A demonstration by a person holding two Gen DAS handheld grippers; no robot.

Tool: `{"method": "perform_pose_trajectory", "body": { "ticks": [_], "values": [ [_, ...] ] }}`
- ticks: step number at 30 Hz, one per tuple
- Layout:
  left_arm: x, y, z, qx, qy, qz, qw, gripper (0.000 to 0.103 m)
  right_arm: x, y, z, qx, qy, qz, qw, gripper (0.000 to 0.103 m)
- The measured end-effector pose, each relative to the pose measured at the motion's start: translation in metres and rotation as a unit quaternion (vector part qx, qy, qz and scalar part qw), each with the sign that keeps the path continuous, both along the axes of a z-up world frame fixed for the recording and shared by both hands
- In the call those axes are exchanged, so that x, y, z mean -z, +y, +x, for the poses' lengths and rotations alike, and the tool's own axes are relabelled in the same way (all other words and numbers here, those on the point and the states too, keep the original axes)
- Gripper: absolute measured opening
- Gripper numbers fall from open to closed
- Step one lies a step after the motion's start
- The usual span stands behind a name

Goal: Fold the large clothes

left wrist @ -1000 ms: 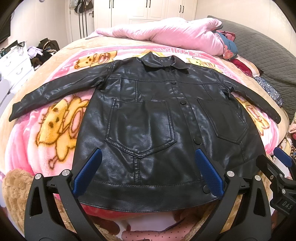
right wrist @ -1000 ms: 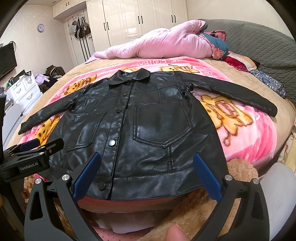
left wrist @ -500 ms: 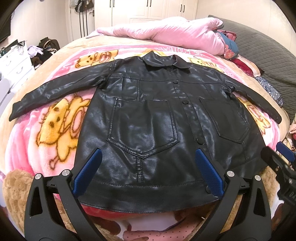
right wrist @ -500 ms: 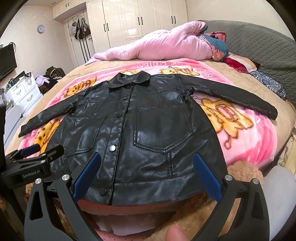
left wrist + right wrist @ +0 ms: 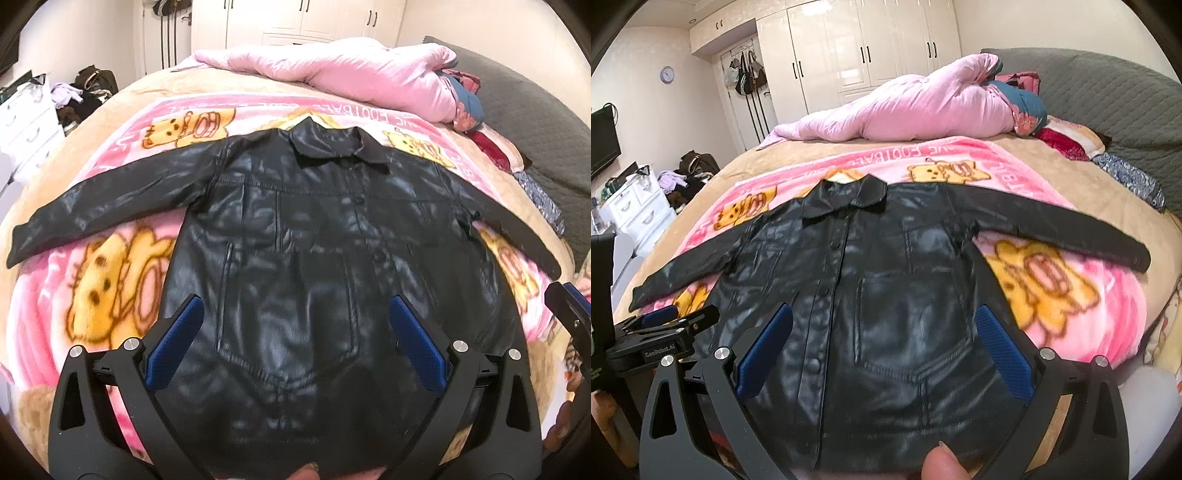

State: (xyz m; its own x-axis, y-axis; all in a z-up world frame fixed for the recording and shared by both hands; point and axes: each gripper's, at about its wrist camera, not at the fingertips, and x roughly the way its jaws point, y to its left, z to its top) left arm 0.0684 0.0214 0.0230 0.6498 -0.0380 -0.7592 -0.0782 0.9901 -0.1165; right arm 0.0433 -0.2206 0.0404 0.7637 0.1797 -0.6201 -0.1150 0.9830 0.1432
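Note:
A black leather jacket (image 5: 295, 240) lies face up on a pink cartoon blanket (image 5: 110, 280), collar far, both sleeves spread out sideways. My left gripper (image 5: 295, 339) hovers open over its lower left front pocket, nothing between the blue pads (image 5: 173, 339). In the right wrist view the jacket (image 5: 905, 277) fills the middle, and my right gripper (image 5: 884, 350) stands open above the lower right pocket and button row. The left gripper (image 5: 665, 328) shows at that view's left edge; the right gripper (image 5: 569, 306) shows at the left view's right edge. Both views are motion-blurred.
A rolled pink duvet (image 5: 923, 107) lies across the far end of the bed, with a grey quilted cover (image 5: 1108, 96) at the right. White drawers (image 5: 635, 210) and a clothes pile (image 5: 687, 177) stand left of the bed. A person's fingertip (image 5: 942, 461) shows at the bottom.
Both grippers have moved forward and lower over the jacket. Its hem has slid down to the bottom of both views, and the pockets now lie between the fingers. Both stay open.

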Motion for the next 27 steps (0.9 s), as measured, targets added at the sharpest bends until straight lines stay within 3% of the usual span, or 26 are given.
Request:
{"method": "perform_pose_trajectory", "body": {
  "ticks": [9,16,27],
  "values": [
    [-0.022,0.001,0.043,-0.008,-0.027,-0.029,0.9992,0.094,-0.029,-0.011,0.054,0.03,-0.012,0.025,0.999,0.099],
    [-0.026,-0.002,0.079,-0.025,-0.018,-0.023,0.9993,0.094,-0.046,-0.009,0.101,0.044,-0.013,0.026,0.999,0.099],
    [-0.033,-0.022,0.122,-0.02,-0.019,-0.024,0.9993,0.094,-0.062,-0.034,0.161,0.081,-0.016,0.069,0.994,0.099]
  ]
}}
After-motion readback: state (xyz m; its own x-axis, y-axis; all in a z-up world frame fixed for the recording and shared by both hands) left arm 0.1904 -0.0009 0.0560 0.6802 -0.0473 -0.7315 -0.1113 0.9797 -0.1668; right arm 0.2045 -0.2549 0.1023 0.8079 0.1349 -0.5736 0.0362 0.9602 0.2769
